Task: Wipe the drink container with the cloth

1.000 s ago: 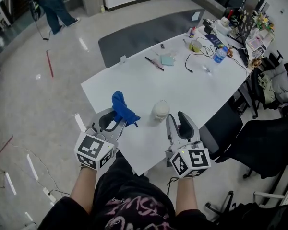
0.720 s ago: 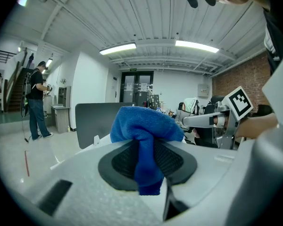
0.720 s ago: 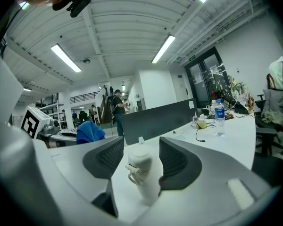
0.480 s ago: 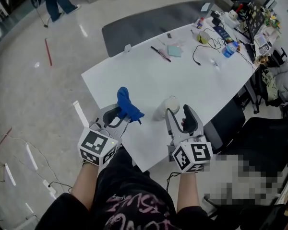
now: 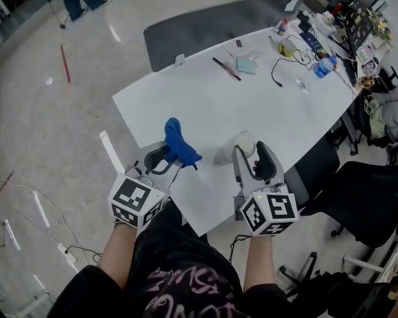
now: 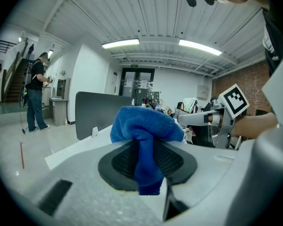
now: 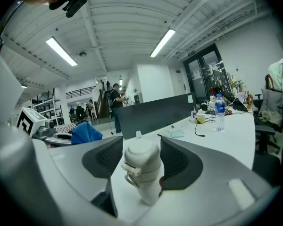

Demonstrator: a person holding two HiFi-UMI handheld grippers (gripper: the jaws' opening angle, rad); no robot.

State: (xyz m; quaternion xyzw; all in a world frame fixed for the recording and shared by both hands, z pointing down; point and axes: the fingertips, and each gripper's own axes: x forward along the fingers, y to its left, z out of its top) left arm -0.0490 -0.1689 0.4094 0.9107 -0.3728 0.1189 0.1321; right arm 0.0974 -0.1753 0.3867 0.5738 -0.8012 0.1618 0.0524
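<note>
Blue cloth point(image 6: 146, 126) pinched in left gripper point(image 6: 148, 160) jaws, white drink container point(image 7: 142, 171) between right gripper point(image 5: 252, 156) jaws, just opened

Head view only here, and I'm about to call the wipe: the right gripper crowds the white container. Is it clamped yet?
Observer: Not yet, it seems. In the right gripper view the container stands upright between the right gripper's pads, a gap at the left pad; the jaws opened wide and have just closed slightly.
Operator: And the cloth?
Observer: The left gripper is shut on the blue cloth; a fold hangs below its pads.
Operator: Anything protruding?
Observer: A small side handle, on the container's left in that view.
</note>
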